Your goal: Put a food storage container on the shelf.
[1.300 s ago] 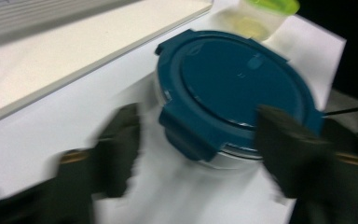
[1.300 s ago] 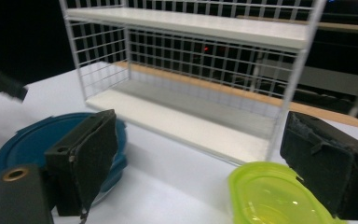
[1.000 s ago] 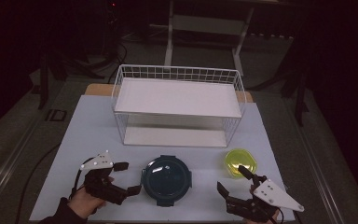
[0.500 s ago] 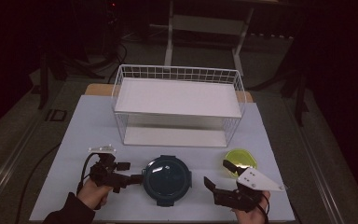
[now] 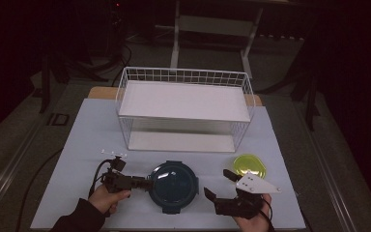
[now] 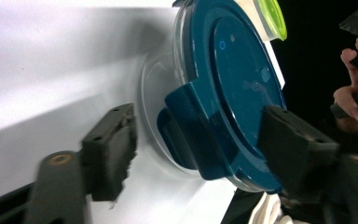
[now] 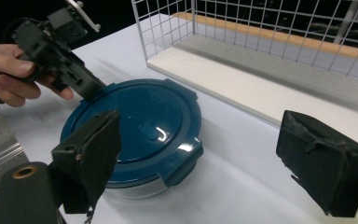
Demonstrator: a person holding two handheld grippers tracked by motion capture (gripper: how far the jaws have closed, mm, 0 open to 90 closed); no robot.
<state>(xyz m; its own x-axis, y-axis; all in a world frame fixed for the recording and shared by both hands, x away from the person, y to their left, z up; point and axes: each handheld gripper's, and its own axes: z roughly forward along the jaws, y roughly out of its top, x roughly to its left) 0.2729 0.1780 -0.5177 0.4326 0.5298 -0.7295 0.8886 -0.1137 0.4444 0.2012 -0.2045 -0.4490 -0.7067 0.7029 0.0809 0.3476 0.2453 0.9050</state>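
Left gripper (image 5: 145,183): jaws just closing, pads not yet pressing, astride blue container (image 5: 173,186) clip tab | right gripper (image 5: 220,185): jaws wide apart, nearby | container: table front, before wire basket (image 5: 183,77) | risk: your shallow bite slips off the tab, bowl skids.

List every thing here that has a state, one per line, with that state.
Blue-lidded container: lid on, side clips folded down, upright on the table.
Green-lidded container: lid on, at the table's right.
Wire rack: upright, both shelves bare.
Left gripper: jaws just been closing, astride a lid clip, one pad not yet touching.
Right gripper: open, holding nothing.
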